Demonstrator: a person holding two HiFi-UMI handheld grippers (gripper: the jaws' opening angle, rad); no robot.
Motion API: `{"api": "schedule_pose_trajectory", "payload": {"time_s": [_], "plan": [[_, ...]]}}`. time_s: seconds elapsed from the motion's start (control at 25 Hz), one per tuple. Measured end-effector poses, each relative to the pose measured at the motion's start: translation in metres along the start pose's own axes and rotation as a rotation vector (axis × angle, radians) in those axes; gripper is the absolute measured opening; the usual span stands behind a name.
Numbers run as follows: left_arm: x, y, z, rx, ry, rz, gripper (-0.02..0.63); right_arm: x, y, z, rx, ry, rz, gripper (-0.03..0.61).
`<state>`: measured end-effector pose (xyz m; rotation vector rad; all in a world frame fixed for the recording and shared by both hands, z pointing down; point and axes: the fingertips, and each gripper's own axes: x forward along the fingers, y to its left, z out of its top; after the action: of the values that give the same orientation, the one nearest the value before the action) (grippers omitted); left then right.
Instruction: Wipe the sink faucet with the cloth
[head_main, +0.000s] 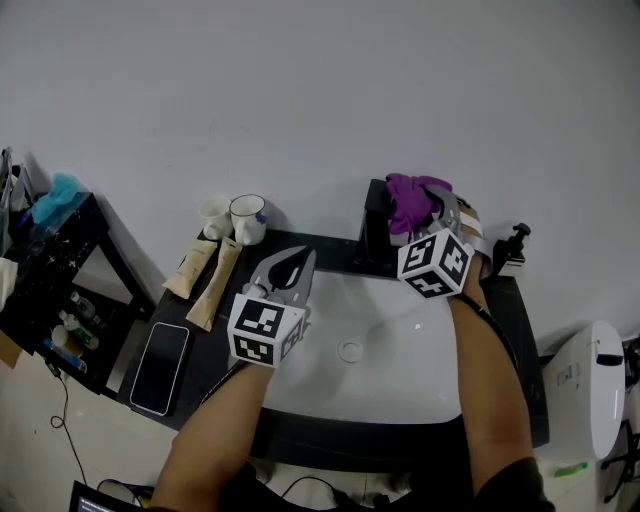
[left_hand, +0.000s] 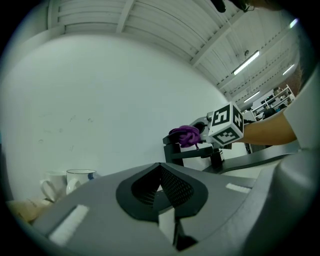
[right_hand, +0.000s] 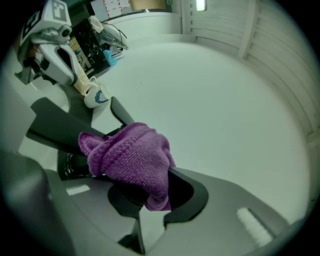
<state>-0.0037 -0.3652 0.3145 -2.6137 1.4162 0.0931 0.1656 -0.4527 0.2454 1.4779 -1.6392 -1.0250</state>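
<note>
Two claws over the black bench (head_main: 522, 340) with its white sink basin (head_main: 400, 385).

Right claw (right_hand: 145, 195): pinching a purple knitted cloth (right_hand: 132, 160), bunched into a wad. The cloth lies against the top of the black faucet (head_main: 374, 228), which stands at the bench's rear edge, behind the basin.

Left claw (head_main: 297, 260): tips pressed together, nothing between them. It sits above the basin's left side, pointing toward the rear edge, apart from the faucet and the cloth.

Other items on the bench:
- Rear left corner: white mug with blue marking (head_main: 248, 217), and a second white mug (head_main: 213, 214) just beside it.
- Left edge, in front of the mugs: two beige tubes (head_main: 203, 275) lying side by side.
- Front left corner: dark flat phone (head_main: 160, 367), lying face-up.
- Rear right corner: black pump bottle (head_main: 512, 250), upright, just beside the right forearm.
</note>
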Motion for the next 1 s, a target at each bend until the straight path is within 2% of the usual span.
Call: {"api": "schedule_pose_trajectory", "payload": {"time_s": [0.16, 0.32, 0.56, 0.68, 0.76, 0.84, 0.92, 1.0], "plan": [[0.001, -0.001, 0.002, 0.002, -0.007, -0.007, 0.017, 0.005, 0.03, -0.025, -0.033, 0.06, 0.064, 0.063], [0.0, -0.001, 0.002, 0.003, -0.009, -0.007, 0.017, 0.003, 0.064, -0.043, -0.107, 0.087, 0.125, 0.063], [0.0, 0.0, 0.002, 0.004, -0.006, -0.004, 0.017, -0.002, 0.129, -0.074, -0.229, 0.143, 0.276, 0.067], [0.0, -0.001, 0.002, 0.003, -0.009, -0.005, 0.017, -0.003, 0.14, -0.083, -0.228, 0.159, 0.299, 0.067], [0.001, -0.002, 0.003, 0.004, -0.01, -0.007, 0.017, -0.006, 0.134, -0.081, -0.16, 0.153, 0.29, 0.067], [0.001, -0.002, 0.003, 0.004, -0.012, -0.006, 0.017, -0.013, 0.125, -0.076, -0.042, 0.144, 0.291, 0.067], [0.0, -0.001, 0.004, 0.004, -0.014, 0.001, 0.017, -0.026, 0.118, -0.071, 0.113, 0.142, 0.315, 0.067], [0.0, 0.002, 0.005, 0.004, -0.017, 0.015, 0.017, -0.044, 0.115, -0.064, 0.317, 0.133, 0.36, 0.067]]}}
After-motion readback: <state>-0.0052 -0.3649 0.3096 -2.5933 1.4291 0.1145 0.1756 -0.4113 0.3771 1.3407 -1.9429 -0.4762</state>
